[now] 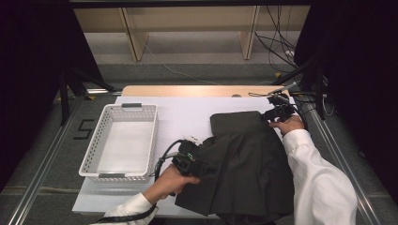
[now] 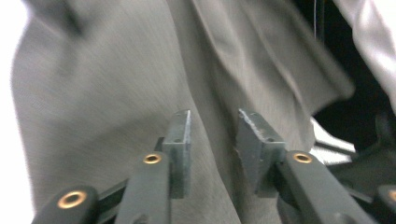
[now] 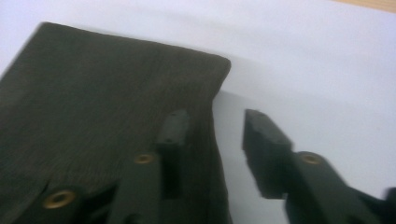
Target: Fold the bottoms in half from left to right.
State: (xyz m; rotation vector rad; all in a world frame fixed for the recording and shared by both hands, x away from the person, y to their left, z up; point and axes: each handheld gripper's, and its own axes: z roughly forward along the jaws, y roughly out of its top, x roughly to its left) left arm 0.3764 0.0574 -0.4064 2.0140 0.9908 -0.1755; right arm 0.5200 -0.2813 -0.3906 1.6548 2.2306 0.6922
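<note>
Both tools stand with their jaws parted and nothing pinched. In the left gripper view the left tool (image 2: 212, 140) hangs over a ridge of grey-brown cloth, its pads apart with the fabric lying beneath the gap rather than squeezed in it. In the right gripper view the right tool (image 3: 212, 140) straddles a side edge of the same cloth: one pad is over the fabric, the other over the bare white counter (image 3: 327, 70), and neither presses.

From the high view the dark pleated garment (image 1: 244, 164), a skirt by the look of it, lies on the right half of the counter, its plain band end at the far side and its wider pleated end toward the person, hanging slightly over the near edge. Its long axis therefore runs from near to far. The left tool (image 1: 195, 161) sits at the garment's left edge about midway along, and the right tool (image 1: 277, 112) at the far right corner by the band.

The white slotted basket (image 1: 123, 140) stands well to the left, apart from the cloth, so the left hand is the nearer to it. Any fold or carry toward the basket would, I judge, go leftward across the garment's short axis.
</note>
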